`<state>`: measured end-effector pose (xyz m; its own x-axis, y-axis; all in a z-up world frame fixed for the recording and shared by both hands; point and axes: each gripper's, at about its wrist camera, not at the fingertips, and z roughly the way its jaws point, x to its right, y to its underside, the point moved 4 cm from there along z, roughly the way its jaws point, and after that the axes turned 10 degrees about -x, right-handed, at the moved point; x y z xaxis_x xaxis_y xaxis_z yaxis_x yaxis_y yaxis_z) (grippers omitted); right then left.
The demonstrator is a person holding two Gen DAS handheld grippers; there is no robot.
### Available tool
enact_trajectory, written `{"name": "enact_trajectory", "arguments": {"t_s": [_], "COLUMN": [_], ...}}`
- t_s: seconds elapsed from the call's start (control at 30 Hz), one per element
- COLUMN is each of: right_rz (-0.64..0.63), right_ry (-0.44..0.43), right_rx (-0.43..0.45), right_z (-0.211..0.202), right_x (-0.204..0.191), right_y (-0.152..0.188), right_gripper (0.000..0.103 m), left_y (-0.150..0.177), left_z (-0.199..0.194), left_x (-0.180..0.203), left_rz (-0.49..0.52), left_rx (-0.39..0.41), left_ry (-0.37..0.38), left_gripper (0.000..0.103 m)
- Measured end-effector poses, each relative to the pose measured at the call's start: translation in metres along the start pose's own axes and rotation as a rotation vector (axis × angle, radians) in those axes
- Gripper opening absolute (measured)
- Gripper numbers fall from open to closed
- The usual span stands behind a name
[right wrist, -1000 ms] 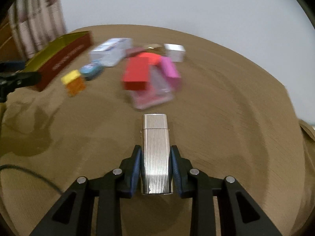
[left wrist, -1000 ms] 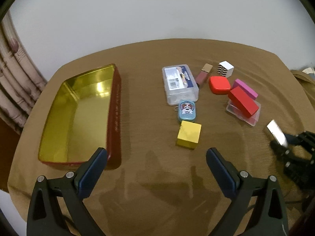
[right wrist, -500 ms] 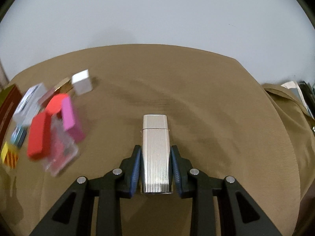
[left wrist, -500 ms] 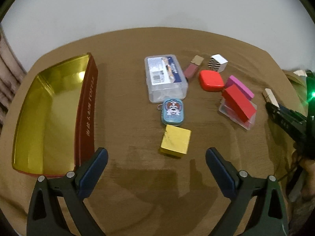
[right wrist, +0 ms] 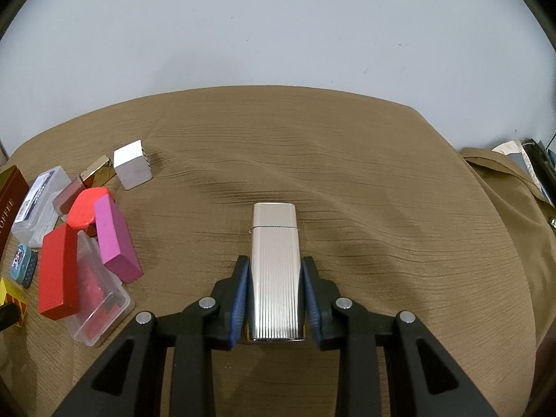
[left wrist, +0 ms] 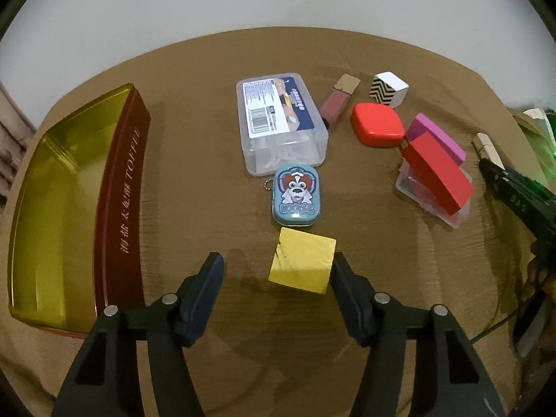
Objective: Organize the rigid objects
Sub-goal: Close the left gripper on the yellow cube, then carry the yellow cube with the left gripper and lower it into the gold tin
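Note:
A yellow block lies on the brown cloth between the fingers of my left gripper. Its jaws are closing: the right finger is at the block's side and a gap remains on the left. My right gripper is shut on a ribbed silver lighter held above the cloth; in the left wrist view it shows at the far right edge. A gold tin with a red side stands empty at the left.
Beyond the yellow block lie a blue dog tin, a clear plastic box, a lip gloss, a chevron cube, a red rounded case, and red and pink blocks on a clear case.
My left gripper came down over the yellow block and its jaws narrowed around it. The right gripper swung right, away from the pile, still holding the lighter.

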<state>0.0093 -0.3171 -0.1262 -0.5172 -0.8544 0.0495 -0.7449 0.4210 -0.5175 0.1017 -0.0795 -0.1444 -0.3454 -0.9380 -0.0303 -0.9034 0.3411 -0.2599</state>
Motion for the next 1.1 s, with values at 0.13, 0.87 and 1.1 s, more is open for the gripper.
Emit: {"name": "enact_trajectory", "arguments": {"t_s": [0.13, 0.87, 1.1], "right_rz": [0.000, -0.009, -0.011], "right_ry": [-0.001, -0.006, -0.006], "right_rx": [0.000, 0.001, 0.001], "right_z": [0.002, 0.008, 0.009], "right_x": [0.004, 0.004, 0.003], "right_y": [-0.003, -0.008, -0.009], "right_gripper": [0.030, 0.031, 0.031], "left_y": [0.001, -0.001, -0.008], "left_z": [0.002, -0.045, -0.054], "left_x": [0.001, -0.054, -0.118], "left_rz": [0.001, -0.013, -0.126], "left_rx": [-0.004, 0.115, 0.131], "left_ry": [0.025, -0.051, -0.105], "left_gripper": [0.033, 0.027, 0.027]}}
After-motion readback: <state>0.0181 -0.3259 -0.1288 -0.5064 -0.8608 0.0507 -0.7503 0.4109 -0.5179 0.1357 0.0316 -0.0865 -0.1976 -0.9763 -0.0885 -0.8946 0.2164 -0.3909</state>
